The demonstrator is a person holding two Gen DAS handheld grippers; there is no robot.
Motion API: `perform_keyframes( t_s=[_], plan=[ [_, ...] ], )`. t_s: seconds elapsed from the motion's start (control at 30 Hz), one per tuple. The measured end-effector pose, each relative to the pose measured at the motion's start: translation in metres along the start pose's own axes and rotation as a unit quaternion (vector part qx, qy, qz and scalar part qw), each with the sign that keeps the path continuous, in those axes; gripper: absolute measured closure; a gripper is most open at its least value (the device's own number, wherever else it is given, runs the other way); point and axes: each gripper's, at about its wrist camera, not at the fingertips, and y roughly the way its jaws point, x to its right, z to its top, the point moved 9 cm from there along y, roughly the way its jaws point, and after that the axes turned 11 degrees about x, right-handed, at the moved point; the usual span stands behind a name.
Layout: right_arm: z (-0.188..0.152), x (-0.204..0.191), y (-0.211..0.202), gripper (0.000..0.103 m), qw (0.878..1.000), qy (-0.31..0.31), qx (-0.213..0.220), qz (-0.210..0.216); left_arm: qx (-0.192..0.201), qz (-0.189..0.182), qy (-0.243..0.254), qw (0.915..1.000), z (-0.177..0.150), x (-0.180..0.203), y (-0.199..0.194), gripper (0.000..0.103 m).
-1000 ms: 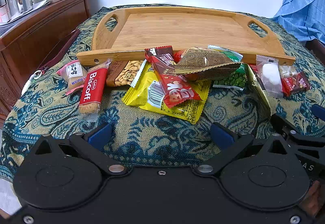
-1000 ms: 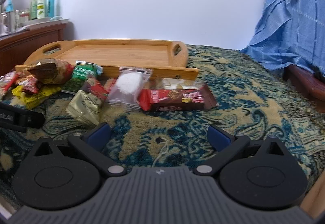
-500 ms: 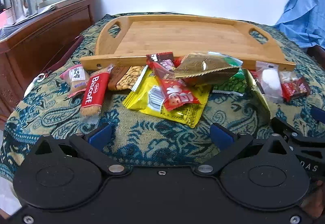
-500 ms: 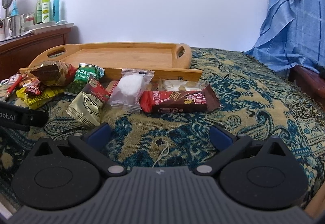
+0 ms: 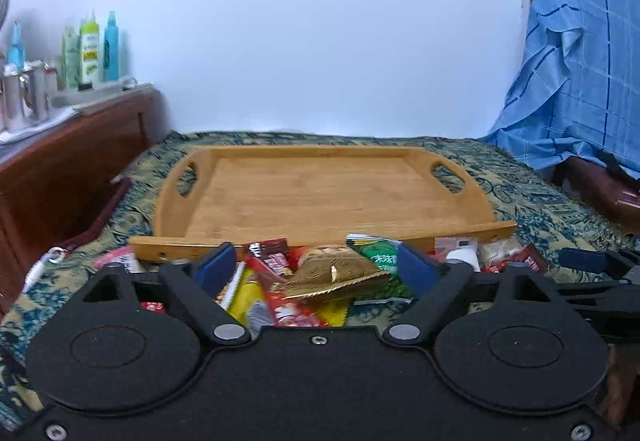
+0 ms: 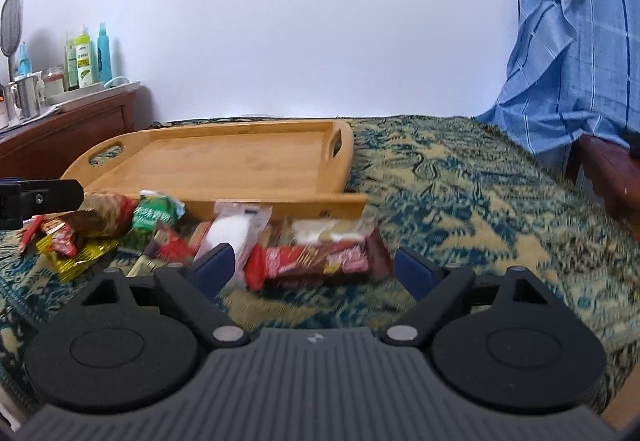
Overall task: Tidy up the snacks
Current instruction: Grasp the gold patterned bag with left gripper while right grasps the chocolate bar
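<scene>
- Here, the biggest thing I see is the blue-and-gold paisley bedspread point(image 6: 460, 177), which carries everything else.
- The rectangular bamboo tray with cut-out handles point(image 5: 320, 197) lies flat on it, its floor bare wood; from the right wrist view the same tray point(image 6: 224, 161) sits left of centre.
- A crumpled blue checked cloth point(image 5: 580, 73) hangs at the right edge, and a dark wooden dresser with bottles on top point(image 5: 68, 161) stands at the left.
- My left hand-held gripper point(image 5: 316, 269) is released, blue pads spread wide, hovering over the middle of the snack pile with nothing between them.
- My right hand-held gripper point(image 6: 312, 267) is likewise released, its pads flanking the near end of the pile without touching any packet.
- The snacks lie loose on the bedspread in a row against the tray's near rim, none inside it.
- Between the right pads lies a long red-and-brown chocolate bar wrapper point(image 6: 320, 261), with a clear packet holding something white point(image 6: 236, 229) just beside it on the left.
- Under the left gripper, a gold-and-brown swirl-patterned pouch point(image 5: 332, 273) rests on top of a green pea packet point(image 5: 380, 261), a red wrapper point(image 5: 280, 305) and a yellow packet point(image 5: 248, 293).
</scene>
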Motion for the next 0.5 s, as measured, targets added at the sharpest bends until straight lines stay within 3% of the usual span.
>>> perform_keyframes(
  t_s=[0.17,0.33,0.5],
  plan=[
    [0.0,-0.004,0.012,0.01,0.999,-0.038,0.002,-0.005,-0.027,0.002,-0.015,0.9995,-0.001,0.001,0.019,0.037],
    [-0.006,-0.005,0.022,0.01,0.999,-0.047,0.001,-0.026,-0.063,0.008,-0.026,0.9977,-0.018,-0.002,0.039,0.037],
    [-0.01,0.002,0.028,0.011,0.999,-0.026,-0.008,-0.034,-0.074,0.018,-0.017,0.9969,-0.026,0.001,0.049,0.034]
  ],
)
